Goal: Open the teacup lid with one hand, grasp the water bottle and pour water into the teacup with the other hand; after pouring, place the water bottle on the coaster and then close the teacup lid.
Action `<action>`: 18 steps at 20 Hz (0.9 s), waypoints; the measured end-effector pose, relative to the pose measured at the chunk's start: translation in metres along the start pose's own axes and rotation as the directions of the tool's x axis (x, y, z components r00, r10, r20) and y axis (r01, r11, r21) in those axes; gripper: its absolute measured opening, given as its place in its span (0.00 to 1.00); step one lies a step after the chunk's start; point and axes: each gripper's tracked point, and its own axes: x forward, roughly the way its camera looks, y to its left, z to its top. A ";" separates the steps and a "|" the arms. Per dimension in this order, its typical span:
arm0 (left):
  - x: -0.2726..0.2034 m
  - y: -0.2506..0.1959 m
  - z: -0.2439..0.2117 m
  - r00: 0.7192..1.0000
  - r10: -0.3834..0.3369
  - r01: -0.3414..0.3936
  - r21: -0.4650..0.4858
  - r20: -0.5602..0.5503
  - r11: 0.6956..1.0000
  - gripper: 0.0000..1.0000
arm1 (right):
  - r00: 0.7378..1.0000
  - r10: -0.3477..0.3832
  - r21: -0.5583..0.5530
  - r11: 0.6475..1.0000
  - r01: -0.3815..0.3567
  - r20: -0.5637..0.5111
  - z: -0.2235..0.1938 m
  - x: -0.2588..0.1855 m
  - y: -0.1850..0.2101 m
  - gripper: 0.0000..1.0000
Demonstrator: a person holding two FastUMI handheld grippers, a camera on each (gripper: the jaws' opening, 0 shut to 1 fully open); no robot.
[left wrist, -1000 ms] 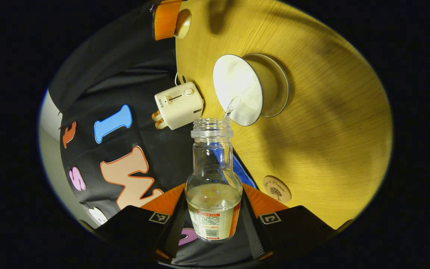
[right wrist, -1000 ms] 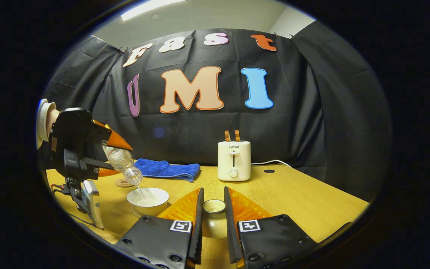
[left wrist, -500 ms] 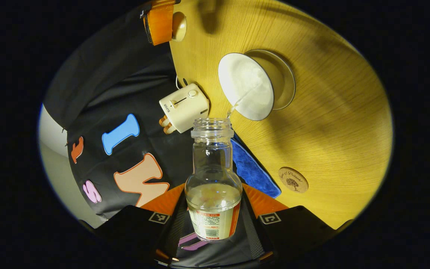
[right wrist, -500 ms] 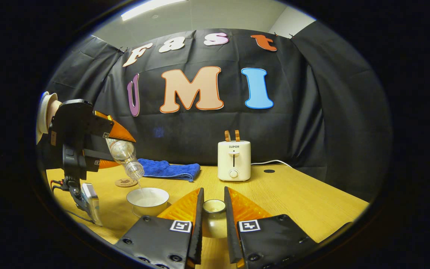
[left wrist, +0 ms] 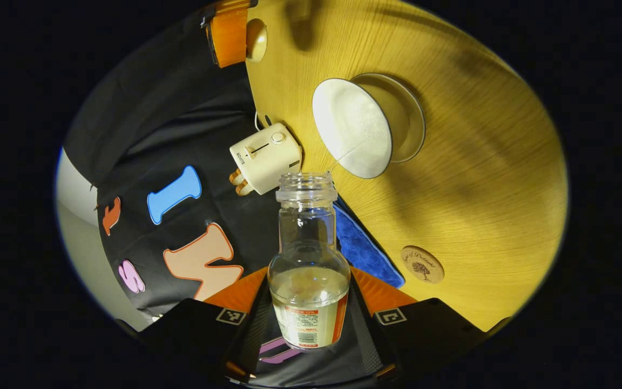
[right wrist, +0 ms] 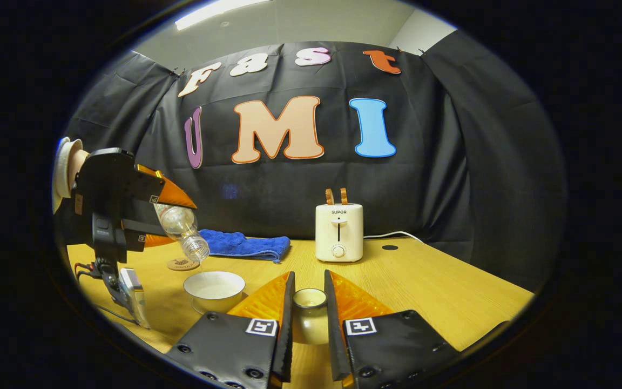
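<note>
1. You are holding the water bottle (left wrist: 309,259) in the left gripper (left wrist: 309,319), jaws pressing on its lower body at the bottom centre of the left gripper view; in the right gripper view the same bottle (right wrist: 182,229) is tilting neck-down at mid-left.
2. The teacup (left wrist: 355,127) is sitting open on its saucer (left wrist: 408,121) in the upper centre of the left gripper view, just past the bottle's mouth — only a thin thread of water is reaching it, so the pour looks nearly done.
3. You are keeping the lid (right wrist: 310,316) clamped in the right gripper (right wrist: 308,324), jaws narrow around it at the bottom centre of the right gripper view, low over the bench (right wrist: 451,292).
4. The relation that matters next: the coaster (left wrist: 422,264) is lying at the lower right of the left gripper view, to the right of the bottle's long axis, which is pointing up the frame toward the cup. The left gripper is the nearer one.
5. Judging from this, you are going to need to swing the bottle upright and carry it right and back toward the coaster, beside the blue cloth (left wrist: 362,246).
6. Watch the open neck while righting it — drips could be landing on the bench.
</note>
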 end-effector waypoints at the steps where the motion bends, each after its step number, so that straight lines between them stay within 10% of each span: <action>1: 0.001 -0.007 0.000 1.000 -0.018 0.018 -0.063 0.004 0.998 0.71 | 1.000 0.000 0.000 1.000 0.000 0.001 0.001 0.000 0.001 0.32; 4: 0.001 -0.028 0.005 0.996 -0.057 0.073 -0.312 0.062 0.947 0.71 | 1.000 0.000 0.000 1.000 0.000 0.000 0.001 0.000 0.000 0.32; 7: -0.003 -0.046 0.011 0.991 -0.057 0.116 -0.580 0.119 0.807 0.71 | 1.000 -0.001 0.000 1.000 0.001 0.000 0.000 0.000 0.000 0.31; 10: 0.007 -0.052 0.002 0.993 -0.009 0.098 -0.807 0.114 0.582 0.69 | 1.000 0.000 0.000 1.000 0.000 0.000 0.001 0.000 0.001 0.31; 14: 0.020 -0.054 -0.013 0.995 0.093 0.030 -0.986 0.046 0.166 0.70 | 1.000 0.000 0.000 1.000 0.000 -0.001 0.001 0.000 0.001 0.31; 18: 0.016 -0.040 -0.016 0.973 0.220 -0.063 -0.998 -0.063 -0.008 0.70 | 1.000 -0.001 0.000 1.000 0.001 -0.001 0.001 0.000 0.001 0.31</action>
